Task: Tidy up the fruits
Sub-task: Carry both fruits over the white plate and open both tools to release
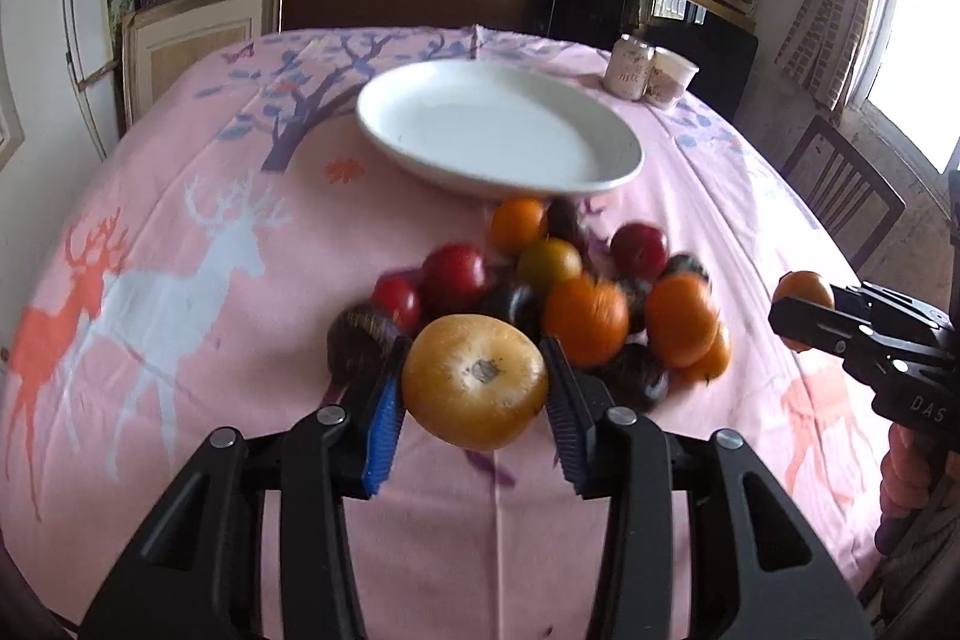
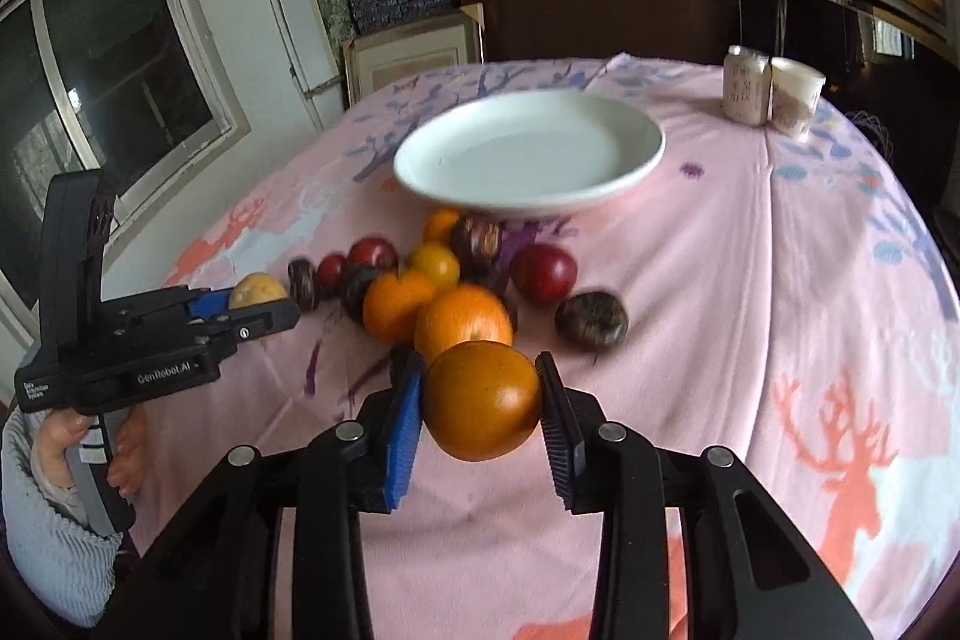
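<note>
A white oval ceramic plate (image 1: 498,130) lies on the far middle of the pink deer-print tablecloth (image 1: 180,340), its bowl bare. Far right of it stand a small pale printed jar (image 1: 627,67) and a white paper cup (image 1: 672,77), touching each other. Between the plate and both grippers lies a loose heap of small fruits (image 1: 558,280): round oranges, red plums and dark purple striped fruits, packed against one another, the farthest ones just beside the plate's near rim. One dark purple striped fruit (image 2: 591,319) lies apart on the right side of the heap.

The left gripper (image 1: 474,388) is held above the near edge of the heap, pointing toward the plate, its blue-padded fingers (image 1: 384,430) clamped on a pale orange round fruit with a grey stem scar (image 1: 474,379) that faces the camera. In the right wrist view this gripper comes in from the left, level with the cloth, gripped by a hand (image 2: 90,454) in a grey knitted sleeve.

The right gripper (image 2: 480,403) is also held over the near side of the heap, its fingers pressed on either side of a smooth deep orange round fruit (image 2: 480,400), clear of the cloth.
</note>
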The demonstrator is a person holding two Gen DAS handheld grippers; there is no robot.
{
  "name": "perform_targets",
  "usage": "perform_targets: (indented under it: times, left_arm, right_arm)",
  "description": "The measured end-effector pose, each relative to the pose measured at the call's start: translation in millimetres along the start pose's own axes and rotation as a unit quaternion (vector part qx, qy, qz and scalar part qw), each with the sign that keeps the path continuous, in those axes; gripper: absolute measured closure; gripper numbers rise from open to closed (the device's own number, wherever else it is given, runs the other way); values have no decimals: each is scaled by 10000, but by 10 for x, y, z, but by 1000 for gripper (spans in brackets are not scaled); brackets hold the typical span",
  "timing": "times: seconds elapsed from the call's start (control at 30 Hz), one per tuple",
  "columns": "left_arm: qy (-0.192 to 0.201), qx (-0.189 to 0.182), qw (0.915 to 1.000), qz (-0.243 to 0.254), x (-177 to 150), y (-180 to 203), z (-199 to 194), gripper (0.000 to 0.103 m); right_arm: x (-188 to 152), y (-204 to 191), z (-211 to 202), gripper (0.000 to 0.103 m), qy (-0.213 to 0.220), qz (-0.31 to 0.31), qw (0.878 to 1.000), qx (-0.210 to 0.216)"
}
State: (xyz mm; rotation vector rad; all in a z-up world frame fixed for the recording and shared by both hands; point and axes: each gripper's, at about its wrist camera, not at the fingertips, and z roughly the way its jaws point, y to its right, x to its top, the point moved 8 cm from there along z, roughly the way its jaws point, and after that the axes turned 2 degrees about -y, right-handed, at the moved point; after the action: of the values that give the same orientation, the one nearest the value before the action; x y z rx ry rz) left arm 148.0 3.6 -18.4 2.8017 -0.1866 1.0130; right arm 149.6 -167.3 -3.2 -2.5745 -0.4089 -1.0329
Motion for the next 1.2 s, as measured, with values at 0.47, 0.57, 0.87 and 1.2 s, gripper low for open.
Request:
perform_targets:
  times: [0.47, 0.57, 0.87, 1.2]
  left_arm:
    - [-316, 61, 9994, -141, 1034, 44, 1155, 61]
    - [-310, 90, 9994, -132, 1088, 39, 1214, 56]
    - [-78, 375, 9987, -350, 1054, -196, 1007, 37]
    - [441, 1131, 9906, -637, 720, -702, 402, 8]
  right_arm:
    - [594, 352, 103, 66, -180, 1036, 9929, 564]
    - [582, 297, 41, 66, -326, 1024, 9925, 586]
    - [883, 223, 521, 66, -451, 337, 9979, -304]
    - [922, 390, 1180, 38, -124, 523, 9959, -728]
